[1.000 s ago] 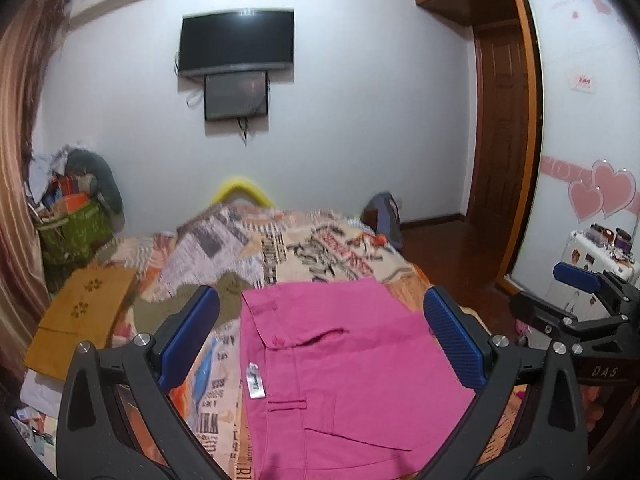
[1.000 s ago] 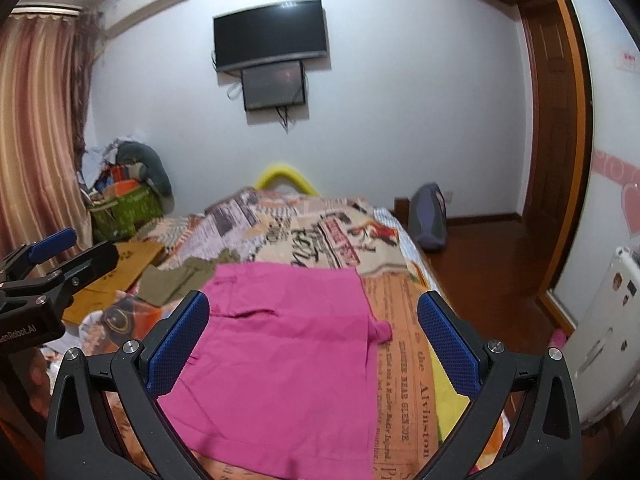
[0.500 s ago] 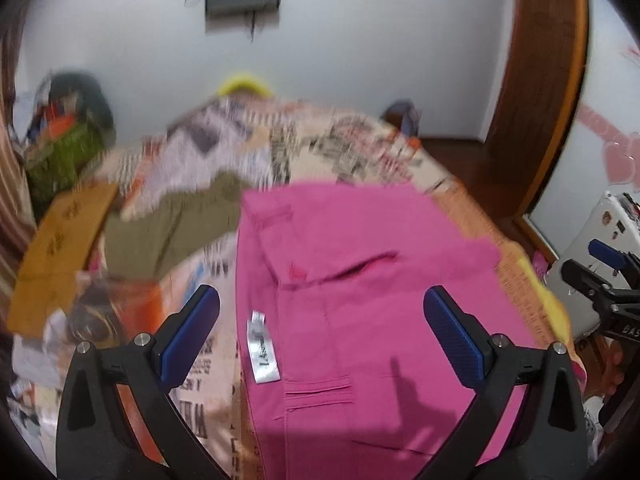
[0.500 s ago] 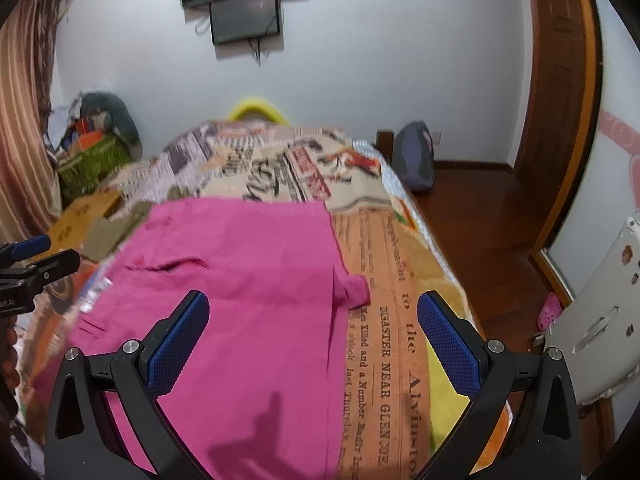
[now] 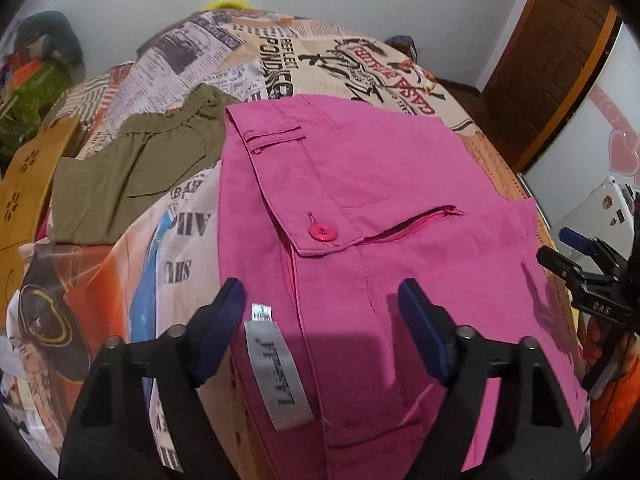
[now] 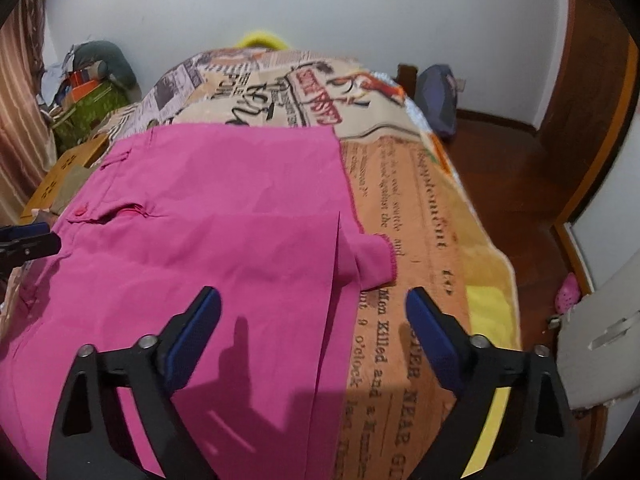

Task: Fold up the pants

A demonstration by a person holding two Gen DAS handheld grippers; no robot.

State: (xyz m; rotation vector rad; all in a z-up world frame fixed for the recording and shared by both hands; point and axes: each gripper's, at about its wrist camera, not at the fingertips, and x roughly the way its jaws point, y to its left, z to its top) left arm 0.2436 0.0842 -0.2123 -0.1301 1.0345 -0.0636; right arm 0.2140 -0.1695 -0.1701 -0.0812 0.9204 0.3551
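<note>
Bright pink pants (image 5: 380, 208) lie flat on the bed, with a pink button (image 5: 322, 233), a pocket slit and a white label (image 5: 276, 376) near the waist. My left gripper (image 5: 320, 308) hovers over the waist end by the label; its jaws are closing, and the pads do not press the cloth. Over the pants' right edge (image 6: 336, 280) my right gripper (image 6: 314, 312) hangs, jaws also closing, nothing pinched. The pink pants (image 6: 208, 216) fill the left of the right wrist view. The right gripper (image 5: 588, 280) shows at the left wrist view's right edge.
The bed carries a newspaper-print blanket (image 5: 280, 60). Olive-green pants (image 5: 136, 168) lie left of the pink ones, beside a folded mustard cloth (image 5: 24, 184). Wooden floor (image 6: 504, 168), a dark backpack (image 6: 438, 96) and a white appliance (image 6: 600, 352) are right of the bed.
Both grippers have dropped toward the bed and tilted downward, so the pants now fill the views. Both pairs of jaws have narrowed from fully wide.
</note>
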